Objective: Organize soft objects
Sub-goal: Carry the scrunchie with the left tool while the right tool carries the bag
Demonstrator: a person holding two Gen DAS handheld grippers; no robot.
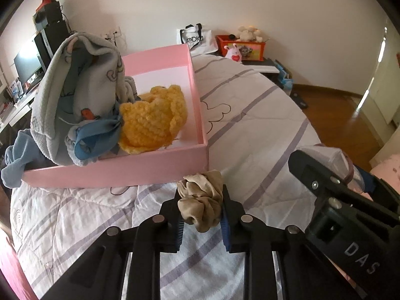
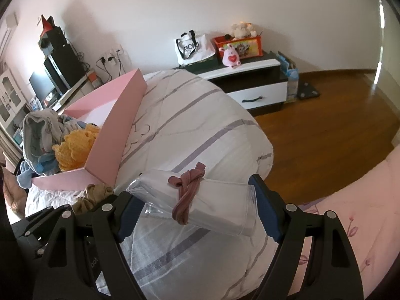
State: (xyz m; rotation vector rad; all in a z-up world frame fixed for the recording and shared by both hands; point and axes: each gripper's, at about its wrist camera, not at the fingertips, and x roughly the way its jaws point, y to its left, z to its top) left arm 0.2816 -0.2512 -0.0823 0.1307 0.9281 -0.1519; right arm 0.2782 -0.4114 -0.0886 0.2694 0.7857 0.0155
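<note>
My left gripper (image 1: 201,207) is shut on a beige scrunchie (image 1: 201,201), just in front of the near wall of a pink box (image 1: 155,165) on the bed. The box holds a yellow crocheted piece (image 1: 152,118), a grey blanket (image 1: 75,92) and blue cloth (image 1: 97,137). My right gripper (image 2: 197,206) is shut on a clear plastic pouch (image 2: 212,205) wrapped with a pink elastic band (image 2: 188,190), to the right of the box (image 2: 112,135). The scrunchie (image 2: 92,196) shows at the box's near corner in the right wrist view.
The bed has a white quilt with purple stripes (image 1: 250,125). A pink floral cover (image 2: 350,212) lies at the right. A low cabinet (image 2: 250,80) with a red toy box, plush toys and a shopping bag stands by the far wall. A desk with a monitor (image 1: 27,62) is at left.
</note>
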